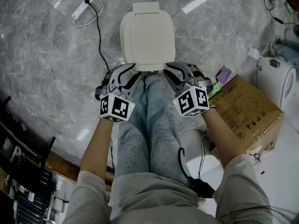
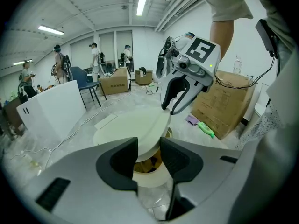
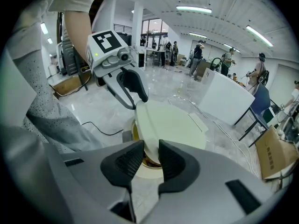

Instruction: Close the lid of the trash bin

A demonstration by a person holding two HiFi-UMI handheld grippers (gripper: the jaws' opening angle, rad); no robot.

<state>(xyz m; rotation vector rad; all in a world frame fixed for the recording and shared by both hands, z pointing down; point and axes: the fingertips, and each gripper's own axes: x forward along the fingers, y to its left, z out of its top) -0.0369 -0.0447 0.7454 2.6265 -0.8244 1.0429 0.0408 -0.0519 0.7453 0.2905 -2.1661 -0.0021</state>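
- Trash bin (image 3: 147, 171) stands on the grey marble floor (image 1: 42, 64), just in front of the person's legs (image 1: 149, 125).
- Cream lid (image 1: 147, 36) covers the bin top and its hinge tab sits at the far edge. In both gripper views the lid's near edge sits raised off the bin rim, and brown contents show in the gap.
- Left gripper (image 1: 136, 71) is at the lid's near-left corner. Its jaws are a narrow gap apart side by side and clamp nothing. The lid edge (image 2: 131, 127) shows through that gap, and the tips are at the edge.
- Right gripper (image 1: 165, 69) is at the lid's near-right corner. It also has a small gap between its jaws and grips nothing, and the lid edge (image 3: 170, 125) lies just past its tips.
- Each gripper shows in the other's view with its fingertips against the lid's rim: the right one (image 2: 168, 108) and the left one (image 3: 136, 101).
- Cardboard box (image 1: 245, 111) sits on the floor to the right of the bin.
- Power strip (image 1: 83, 7) with a cable lies near the floor's far-left part.
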